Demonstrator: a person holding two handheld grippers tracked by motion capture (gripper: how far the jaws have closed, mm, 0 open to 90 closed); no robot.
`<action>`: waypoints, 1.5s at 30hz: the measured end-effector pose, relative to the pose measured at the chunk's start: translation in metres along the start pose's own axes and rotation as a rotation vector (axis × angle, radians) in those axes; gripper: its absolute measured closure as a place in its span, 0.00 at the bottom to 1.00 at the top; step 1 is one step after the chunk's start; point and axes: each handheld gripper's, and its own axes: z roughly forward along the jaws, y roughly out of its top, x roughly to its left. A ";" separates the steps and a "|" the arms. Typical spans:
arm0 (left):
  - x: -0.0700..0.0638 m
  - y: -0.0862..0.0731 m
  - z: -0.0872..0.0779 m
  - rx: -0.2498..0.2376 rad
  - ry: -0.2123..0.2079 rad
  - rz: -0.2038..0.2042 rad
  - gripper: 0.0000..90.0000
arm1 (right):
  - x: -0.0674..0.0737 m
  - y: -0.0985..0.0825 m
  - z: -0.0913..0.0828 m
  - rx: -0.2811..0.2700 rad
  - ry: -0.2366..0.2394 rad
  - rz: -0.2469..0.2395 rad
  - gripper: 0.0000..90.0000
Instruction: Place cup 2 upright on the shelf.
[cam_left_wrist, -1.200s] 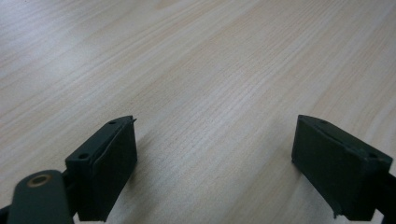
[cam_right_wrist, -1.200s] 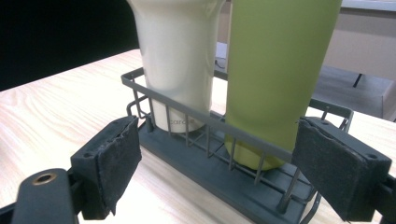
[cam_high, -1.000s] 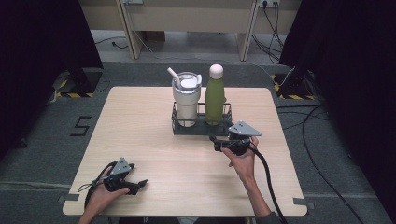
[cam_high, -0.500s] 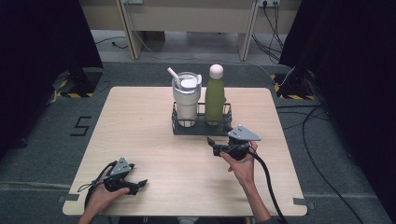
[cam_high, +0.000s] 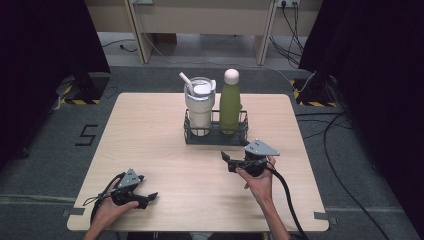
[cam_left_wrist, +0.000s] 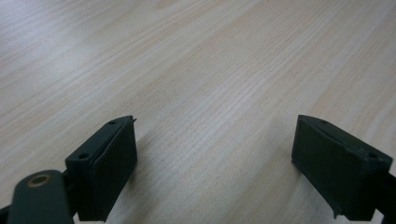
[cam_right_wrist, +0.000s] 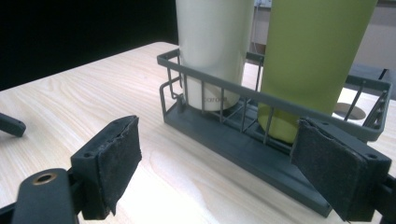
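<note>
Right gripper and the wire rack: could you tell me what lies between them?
Nothing: in the high view, bare table separates the right gripper from the wire rack.

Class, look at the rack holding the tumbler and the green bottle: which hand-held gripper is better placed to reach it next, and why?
Probably the right hand-held gripper. It sits just in front of the wire rack, open jaws facing the green bottle and white tumbler. The left hand-held gripper rests at the table's near corner, far off.

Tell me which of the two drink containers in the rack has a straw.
The cream tumbler, at the left end of the dark wire rack in the high view. A white straw rises from its lid, while the green bottle beside it has a plain rounded white cap.
</note>
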 end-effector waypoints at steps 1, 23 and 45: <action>0.000 0.000 0.000 0.000 -0.001 0.000 0.15 | 0.000 -0.001 0.000 0.002 0.000 0.000 0.17; 0.000 0.000 0.000 0.001 -0.001 0.000 0.15 | 0.007 -0.022 -0.006 0.041 0.011 0.008 0.17; 0.000 0.000 0.000 0.001 0.000 0.000 0.15 | 0.009 -0.040 -0.012 0.080 0.032 0.024 0.17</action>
